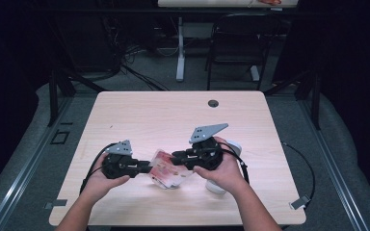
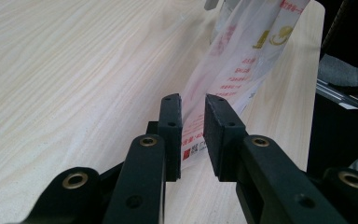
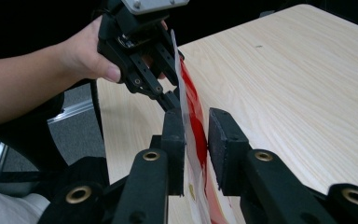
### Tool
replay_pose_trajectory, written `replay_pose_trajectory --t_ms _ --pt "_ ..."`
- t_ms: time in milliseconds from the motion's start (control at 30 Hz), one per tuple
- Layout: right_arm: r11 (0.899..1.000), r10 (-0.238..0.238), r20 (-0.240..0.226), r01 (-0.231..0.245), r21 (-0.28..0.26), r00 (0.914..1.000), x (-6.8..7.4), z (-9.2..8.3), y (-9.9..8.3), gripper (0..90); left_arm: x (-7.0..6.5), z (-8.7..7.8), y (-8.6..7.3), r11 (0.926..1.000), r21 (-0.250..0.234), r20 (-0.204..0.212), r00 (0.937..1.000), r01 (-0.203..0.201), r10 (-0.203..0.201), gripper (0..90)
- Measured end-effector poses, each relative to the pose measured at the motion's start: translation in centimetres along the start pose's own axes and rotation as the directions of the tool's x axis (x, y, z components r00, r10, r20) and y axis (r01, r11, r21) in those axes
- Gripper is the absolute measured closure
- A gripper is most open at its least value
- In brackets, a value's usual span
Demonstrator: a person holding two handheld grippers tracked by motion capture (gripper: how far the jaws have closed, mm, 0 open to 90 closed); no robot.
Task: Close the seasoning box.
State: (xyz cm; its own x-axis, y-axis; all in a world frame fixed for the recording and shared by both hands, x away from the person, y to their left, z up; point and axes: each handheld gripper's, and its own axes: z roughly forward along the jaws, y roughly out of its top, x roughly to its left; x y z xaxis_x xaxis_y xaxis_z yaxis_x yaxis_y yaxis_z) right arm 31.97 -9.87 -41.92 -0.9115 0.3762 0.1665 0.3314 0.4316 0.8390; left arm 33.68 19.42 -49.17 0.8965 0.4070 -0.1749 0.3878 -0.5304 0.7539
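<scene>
**Holding a printed plastic bag between two hand-held grippers**

Gripping from both sides, a person is holding a thin plastic bag [image 1: 166, 169] with red print just above the desk [image 1: 173, 115], near its front edge. The left hand-held gripper [image 1: 147, 167] is pinching one end of the bag; its jaws are standing narrow, with the film caught between the pads. The right hand-held gripper [image 1: 177, 156] is meeting the bag from the other side. Its jaws are standing a little wider, the film lying against one pad with a gap showing at the other, so its hold is looking loose at best. A white object [image 1: 221, 166] is sitting on the desk behind the right hand.

Doing this step well probably means keeping the left pinch firm while the right gripper is settling squarely on the film, not its very edge. Pulling gently and evenly should keep the bag from tearing or slipping.
</scene>
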Motion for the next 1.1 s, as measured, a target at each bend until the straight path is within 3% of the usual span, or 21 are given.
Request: replay_pose_trajectory --t_ms 533,867,933,1100 --pt "0.999 0.007 -0.007 -0.007 -0.031 1.0 0.2 -0.3 0.3 71.3 0.1 -0.3 -0.2 1.0 -0.007 0.002 1.0 -0.006 0.006 72.3" --pt "0.998 0.018 -0.012 -0.019 -0.057 0.9998 0.2 -0.6 0.4 70.1 0.9 -0.6 -0.8 0.9996 0.021 -0.032 0.9993 0.021 -0.02 64.4" --pt "0.997 0.018 -0.007 -0.019 -0.071 0.9998 0.2 -0.9 0.4 69.7 1.3 -0.8 -1.1 0.999 0.011 -0.034 0.9985 0.044 -0.043 62.6" --pt "0.996 0.029 0.015 -0.028 -0.09 0.9995 0.1 -1.3 0.2 67.6 1.8 -0.9 -1.5 0.9983 0.021 -0.052 0.9972 0.055 -0.054 59.6"
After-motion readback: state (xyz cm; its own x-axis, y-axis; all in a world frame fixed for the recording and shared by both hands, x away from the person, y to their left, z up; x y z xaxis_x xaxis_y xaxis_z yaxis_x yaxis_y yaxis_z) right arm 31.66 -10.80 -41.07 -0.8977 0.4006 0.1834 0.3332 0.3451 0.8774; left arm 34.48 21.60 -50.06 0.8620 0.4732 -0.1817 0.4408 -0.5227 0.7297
